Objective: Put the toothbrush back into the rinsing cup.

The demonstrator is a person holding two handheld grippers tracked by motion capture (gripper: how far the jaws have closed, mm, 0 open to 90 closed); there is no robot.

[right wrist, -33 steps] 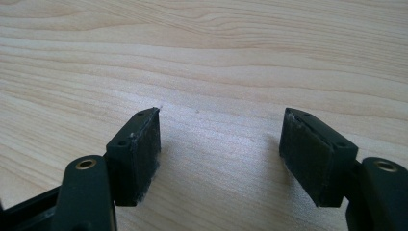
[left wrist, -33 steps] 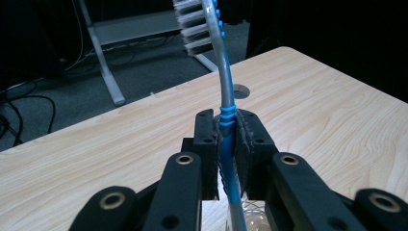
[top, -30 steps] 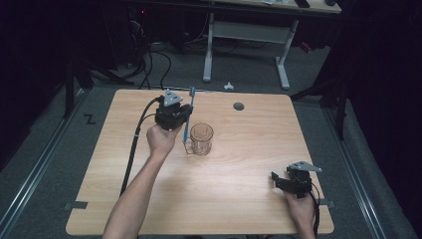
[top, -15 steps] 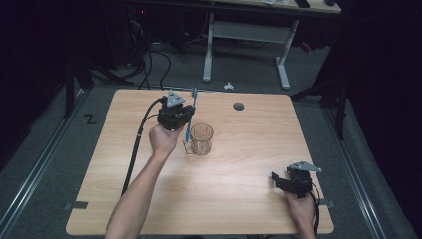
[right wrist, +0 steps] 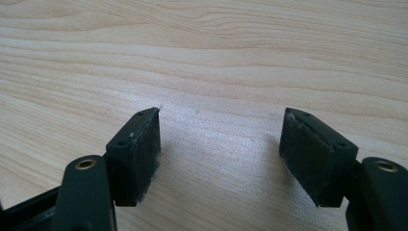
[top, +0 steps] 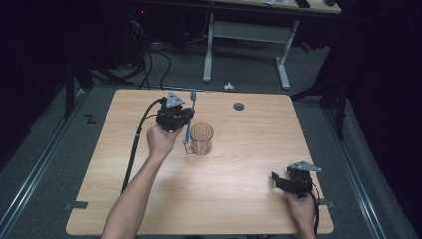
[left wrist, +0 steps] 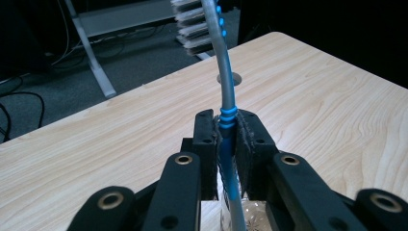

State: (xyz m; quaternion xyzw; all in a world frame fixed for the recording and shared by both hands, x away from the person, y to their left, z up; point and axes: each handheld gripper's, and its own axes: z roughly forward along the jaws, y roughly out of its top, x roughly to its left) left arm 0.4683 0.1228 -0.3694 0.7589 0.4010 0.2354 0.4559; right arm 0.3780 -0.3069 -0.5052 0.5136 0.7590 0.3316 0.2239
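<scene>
From the high view, the left gripper point(top: 185, 119) sat over the far-left part of the wooden table point(top: 249, 199), and it had a blue toothbrush point(top: 190, 115) pinched between its jaws, the brush standing nearly upright with the bristle head at the top. The lower end of the toothbrush reached down beside the near-left rim of a clear patterned glass point(top: 201, 139), which stood upright just right of the hand; whether the tip was inside the glass could not be told from here. Over at the near-right corner, the right gripper point(top: 276, 179) rested low at the table.

On to the left gripper view: the jaws were closed tight on the blue section of the toothbrush point(left wrist: 226, 144), the grey neck curving up to the white bristles at the top edge. A bit of the glass point(left wrist: 255, 219) showed below, between the jaws.

In the right gripper view, the right gripper point(right wrist: 219, 156) was spread wide, nothing held, bare wood grain of the table point(right wrist: 216, 57) between its pads.
</scene>
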